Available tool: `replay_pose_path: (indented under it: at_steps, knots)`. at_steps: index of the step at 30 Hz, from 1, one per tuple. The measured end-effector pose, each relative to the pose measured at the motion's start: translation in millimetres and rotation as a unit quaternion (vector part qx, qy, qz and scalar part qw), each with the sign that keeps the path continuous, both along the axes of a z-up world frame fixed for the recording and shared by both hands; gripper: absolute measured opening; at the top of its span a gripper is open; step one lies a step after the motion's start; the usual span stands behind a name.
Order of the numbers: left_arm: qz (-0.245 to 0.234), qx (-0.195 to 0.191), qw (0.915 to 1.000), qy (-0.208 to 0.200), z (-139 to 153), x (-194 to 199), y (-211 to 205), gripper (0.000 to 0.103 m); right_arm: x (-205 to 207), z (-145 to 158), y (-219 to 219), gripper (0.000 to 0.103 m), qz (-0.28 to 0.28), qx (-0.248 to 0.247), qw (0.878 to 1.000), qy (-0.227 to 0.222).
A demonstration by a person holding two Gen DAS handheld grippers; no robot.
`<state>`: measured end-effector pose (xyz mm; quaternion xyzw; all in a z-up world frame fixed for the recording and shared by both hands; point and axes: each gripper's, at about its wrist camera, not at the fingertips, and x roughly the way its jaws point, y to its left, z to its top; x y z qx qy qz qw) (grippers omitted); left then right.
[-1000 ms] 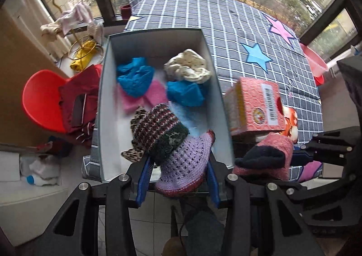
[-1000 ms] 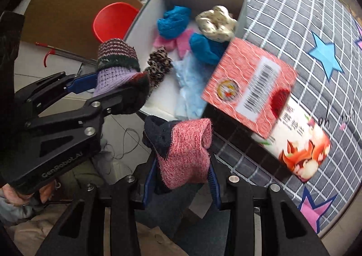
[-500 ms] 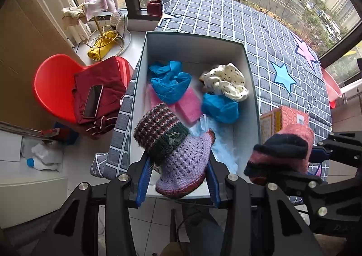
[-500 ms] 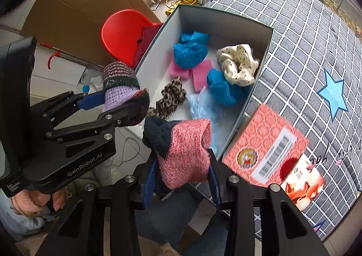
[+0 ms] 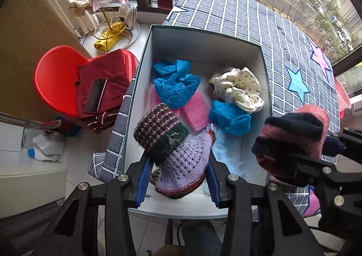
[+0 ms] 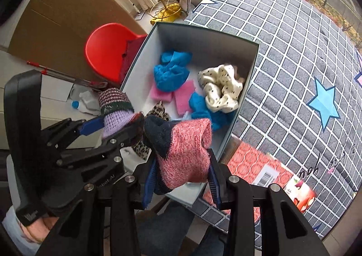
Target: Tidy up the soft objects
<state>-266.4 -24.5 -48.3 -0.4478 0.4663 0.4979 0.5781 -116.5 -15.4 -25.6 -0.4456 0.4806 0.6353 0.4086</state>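
The left gripper (image 5: 178,182) clamps a lilac knit sock (image 5: 181,161) with a striped maroon cuff over the near end of the grey box (image 5: 203,38); beside it the right gripper (image 6: 181,182) pinches a pink sock (image 6: 185,154) with a navy cuff. Farther in lie two pink sponges (image 5: 195,112), two blue cloths (image 5: 175,84) and one dotted cream scrunchie (image 5: 237,88).

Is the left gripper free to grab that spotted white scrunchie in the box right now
Probably not: the left gripper is shut on the purple knit hat, so its jaws are full, though the spotted scrunchie lies uncovered in the open box.
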Motion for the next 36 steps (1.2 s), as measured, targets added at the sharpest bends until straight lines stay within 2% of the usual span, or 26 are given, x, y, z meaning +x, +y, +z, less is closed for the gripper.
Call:
replay_pose_path:
  at_steps: [7,9,12,13,14,16,17,18,21,24,25,27,29,31,36]
  knots:
    - [0.007,0.0,1.0,0.001,-2.4,1.7,9.5,0.049,-2.4,-7.0,12.3,0.041,-0.004,-0.005,1.0,-0.003]
    - [0.007,0.001,1.0,-0.004,-2.3,1.9,12.1,0.053,-2.1,-8.4,15.6,0.041,-0.007,-0.005,1.0,-0.003]
    - [0.005,-0.019,0.9997,-0.014,-7.6,1.2,17.5,0.07,1.0,-7.9,21.5,0.042,-0.015,-0.001,1.0,-0.007]
    - [0.004,-0.022,0.9997,-0.013,-8.7,1.5,18.8,0.084,3.2,-7.3,23.4,0.043,-0.02,0.001,1.0,-0.005]
    - [0.002,-0.021,0.9997,-0.009,-9.0,2.5,19.1,0.086,5.3,-6.3,25.0,0.049,-0.024,0.002,1.0,-0.002]
    - [-0.004,-0.018,0.9998,0.001,-8.6,5.5,19.4,0.087,8.1,-3.2,26.8,0.067,-0.029,0.006,1.0,0.001]
    - [-0.004,-0.014,0.9999,0.001,-7.2,6.1,19.3,0.087,8.9,-1.3,27.1,0.08,-0.031,0.009,0.999,0.003]
    - [-0.002,-0.004,1.0,-0.004,-4.4,5.8,17.8,0.087,9.4,1.4,26.9,0.087,-0.032,0.014,0.999,0.004]
    - [0.017,0.046,0.9988,0.003,15.1,1.5,14.4,0.087,11.7,9.3,25.2,0.087,-0.041,0.032,0.999,0.0]
    - [0.038,0.066,0.9968,0.025,31.3,-2.3,15.9,0.087,18.2,18.2,24.4,0.087,-0.055,0.044,0.997,0.011]
    - [0.044,0.064,0.9968,0.019,33.3,-4.8,17.2,0.087,19.3,21.6,24.1,0.087,-0.055,0.049,0.997,0.012]
    - [0.048,0.056,0.997,-0.024,34.0,-10.7,19.1,0.087,20.1,27.3,22.6,0.087,-0.053,0.055,0.997,0.012]
    - [0.053,0.052,0.9965,-0.039,31.9,-14.2,18.7,0.087,20.8,33.0,21.7,0.087,-0.053,0.061,0.997,0.014]
    - [0.056,0.048,0.9964,-0.042,28.4,-15.8,18.5,0.087,20.2,35.7,21.4,0.087,-0.05,0.065,0.997,0.009]
    - [0.048,0.023,0.9984,-0.016,15.1,-9.5,15.1,0.087,16.7,35.2,19.1,0.087,-0.048,0.06,0.997,-0.003]
